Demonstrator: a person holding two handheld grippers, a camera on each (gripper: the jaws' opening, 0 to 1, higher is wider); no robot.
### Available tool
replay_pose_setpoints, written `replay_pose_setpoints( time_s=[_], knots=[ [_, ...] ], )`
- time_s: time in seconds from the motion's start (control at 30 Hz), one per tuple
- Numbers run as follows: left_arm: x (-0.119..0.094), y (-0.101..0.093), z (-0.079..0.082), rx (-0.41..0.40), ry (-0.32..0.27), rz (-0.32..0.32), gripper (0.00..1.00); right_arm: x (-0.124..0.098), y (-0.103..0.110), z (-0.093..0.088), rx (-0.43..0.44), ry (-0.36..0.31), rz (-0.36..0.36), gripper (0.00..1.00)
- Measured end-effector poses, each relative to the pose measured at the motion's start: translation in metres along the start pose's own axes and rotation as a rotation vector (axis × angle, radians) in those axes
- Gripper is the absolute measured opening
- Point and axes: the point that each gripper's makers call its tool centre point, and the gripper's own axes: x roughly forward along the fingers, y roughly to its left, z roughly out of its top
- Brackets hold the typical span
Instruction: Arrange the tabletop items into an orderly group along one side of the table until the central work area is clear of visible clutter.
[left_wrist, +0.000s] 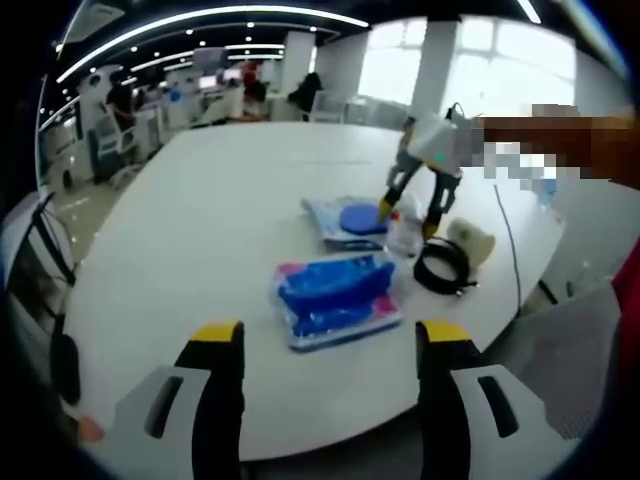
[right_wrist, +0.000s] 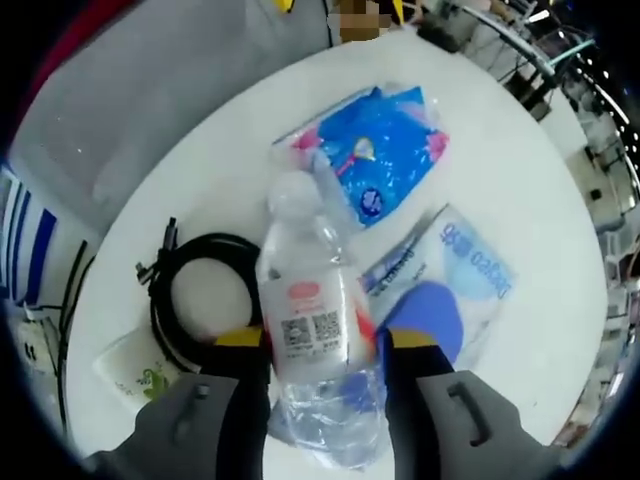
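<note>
The right gripper (right_wrist: 322, 345) has its jaws clamped on the bottle (right_wrist: 312, 330), the left gripper (left_wrist: 330, 335) gapes (idle), and the packets (left_wrist: 335, 297) seemingly remain mid-surface (left_wrist: 220, 200), unsorted.

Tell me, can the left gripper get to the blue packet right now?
Probably yes. The left gripper is open, and the blue packet lies just ahead on the white table with nothing between.

Open office: bright windows (left_wrist: 470, 60), ceiling light strips (left_wrist: 200, 20), desks (left_wrist: 150, 120) behind
</note>
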Motion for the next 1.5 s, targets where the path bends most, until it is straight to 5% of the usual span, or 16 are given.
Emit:
replay_pose_setpoints(
  time_s=[0.63, 0.9, 1.5],
  knots=[
    [0.000, -0.003, 0.000, 0.007, 0.001, -0.010, 0.65, -0.001, 0.005, 0.002, 0.069, 0.002, -0.004, 0.38],
    [0.000, -0.004, 0.000, 0.009, 0.002, -0.017, 0.64, 0.000, 0.005, 0.001, 0.184, -0.009, -0.027, 0.41],
    [0.001, -0.005, -0.002, 0.008, 0.010, -0.021, 0.63, 0.008, 0.004, 0.026, 0.155, -0.051, -0.012, 0.44]
  ],
)
